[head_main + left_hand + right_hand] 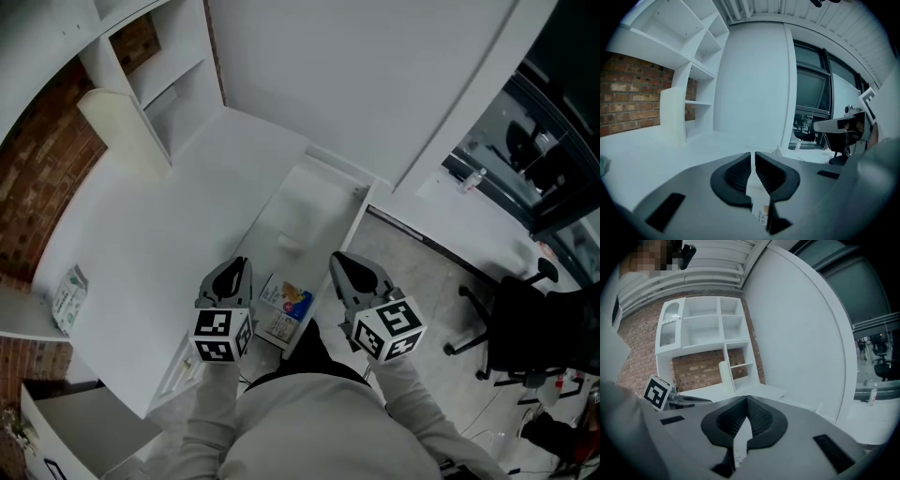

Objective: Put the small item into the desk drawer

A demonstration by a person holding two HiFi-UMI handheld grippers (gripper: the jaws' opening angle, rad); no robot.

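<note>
The white desk drawer (323,202) stands pulled out below me. A small colourful packet (286,309) lies flat at its near end, and a pale white piece (291,242) lies further in. My left gripper (236,265) hovers above the drawer's left rim, just left of the packet. Its jaws are drawn together but for a thin slit and hold nothing. In the left gripper view (753,154) the packet (761,213) shows below the jaws. My right gripper (337,257) hangs over the drawer's right rim. It is shut and empty in its own view (747,398).
The white desk top (159,234) spreads to the left, with white shelves (173,84) at its back. Another small packet (67,298) lies near the desk's left edge. A white partition (375,75) rises behind the drawer. A black office chair (525,328) stands at the right.
</note>
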